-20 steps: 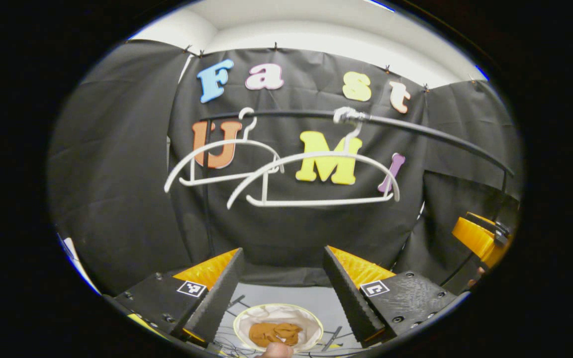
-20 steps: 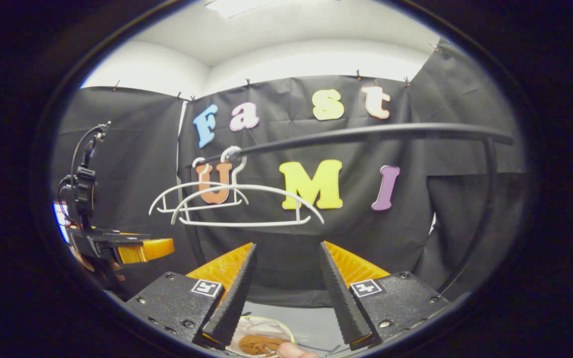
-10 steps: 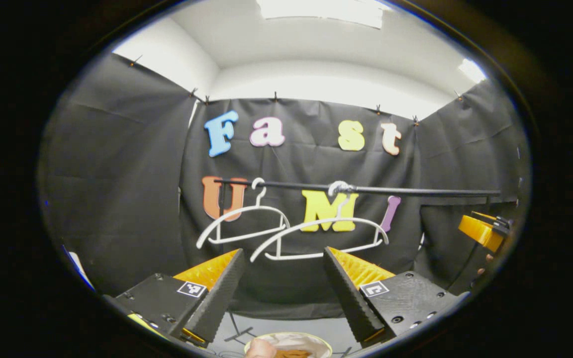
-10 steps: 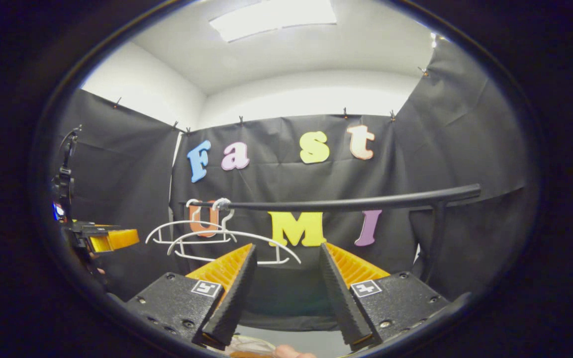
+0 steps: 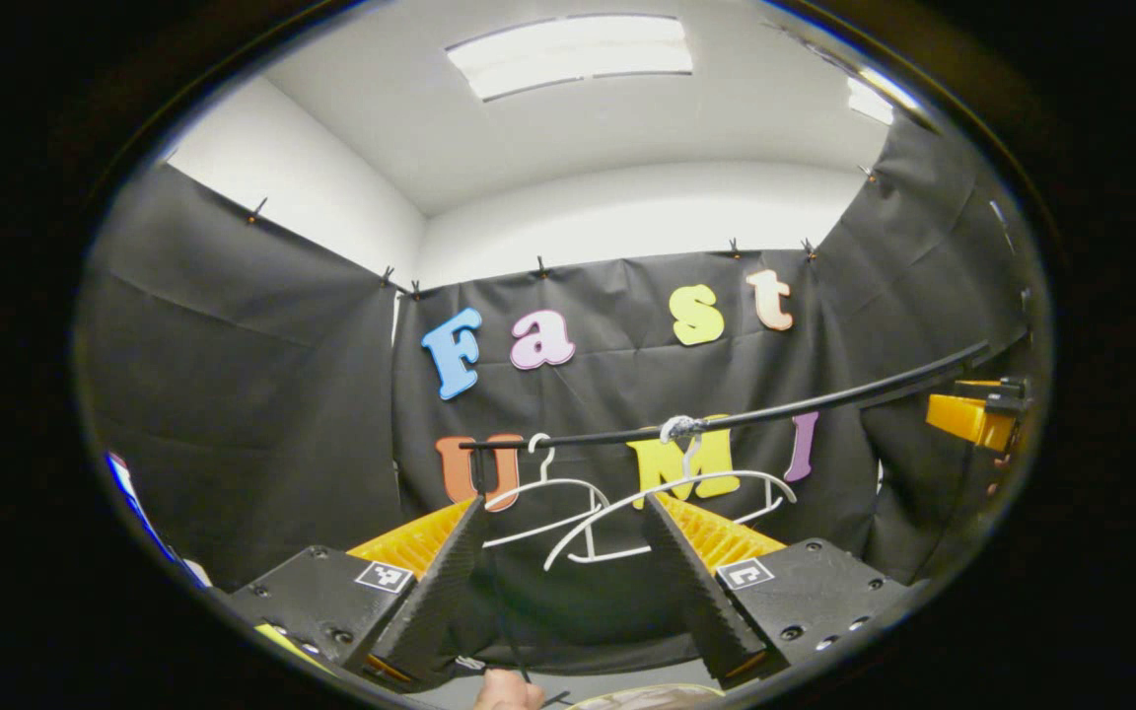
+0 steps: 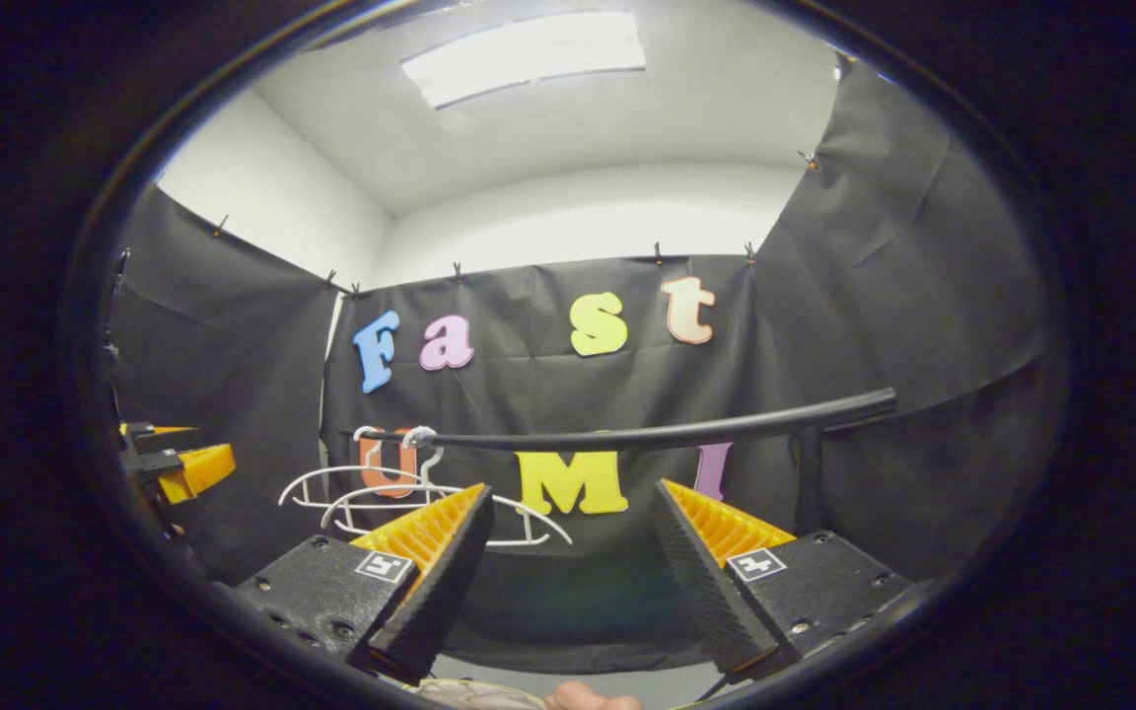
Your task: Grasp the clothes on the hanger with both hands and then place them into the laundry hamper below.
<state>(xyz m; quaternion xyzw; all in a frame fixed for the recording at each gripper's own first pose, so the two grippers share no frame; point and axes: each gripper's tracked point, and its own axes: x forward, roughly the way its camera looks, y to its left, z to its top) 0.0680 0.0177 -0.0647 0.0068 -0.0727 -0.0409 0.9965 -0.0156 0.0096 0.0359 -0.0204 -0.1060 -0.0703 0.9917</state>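
Two bare white hangers hang on a black rail (image 5: pixel 824 399). One hanger (image 5: pixel 568 482) is at the rail's left end, the other (image 5: pixel 726 476) beside it. My left gripper (image 5: pixel 562 503) is open and holds nothing; it points up at the hangers from below. The right gripper view has the same hangers (image 6: pixel 317 478) left of centre under the rail (image 6: pixel 647 434). My right gripper (image 6: pixel 571 488) is open and empty. Each gripper sees the other's orange finger, the right (image 5: pixel 967 419) and the left (image 6: pixel 188 468). A sliver of the hamper's rim (image 5: pixel 647 693) lies at the bottom edge.
Black cloth walls close the booth on three sides, with white ceiling and light panels above. The rail's upright post (image 6: pixel 807 473) stands at the right. A fingertip (image 5: pixel 504 695) pokes in at the bottom edge.
Both cameras have tilted upward: the ceiling came in and the hamper with the orange garment slid off the bottom. The right gripper's fingers spread a little wider.
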